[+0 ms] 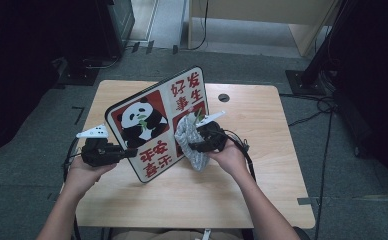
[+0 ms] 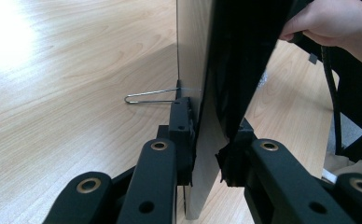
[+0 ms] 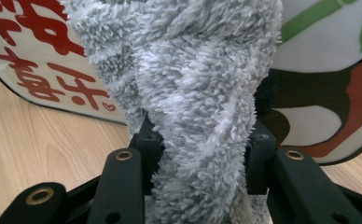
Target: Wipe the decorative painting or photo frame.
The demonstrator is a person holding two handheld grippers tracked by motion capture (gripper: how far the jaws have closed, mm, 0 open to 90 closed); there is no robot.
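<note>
A picture board (image 1: 154, 122) with a panda and red characters stands tilted on the wooden table (image 1: 262, 125). My left gripper (image 1: 127, 151) is shut on the board's left edge, and in the left gripper view its jaws clamp the board (image 2: 202, 140) edge-on. A thin wire stand (image 2: 146, 95) sticks out from the board's back. My right gripper (image 1: 194, 145) is shut on a fluffy grey cloth (image 1: 189, 142) that presses against the board's printed face. Close up, the cloth (image 3: 193, 93) bulges between the jaws and covers the middle of the board (image 3: 328, 88).
A round cable hole (image 1: 223, 97) sits near the table's far edge. A cable (image 1: 244, 150) trails from the right gripper across the table. Dark stands and cables crowd the floor at the right and back left.
</note>
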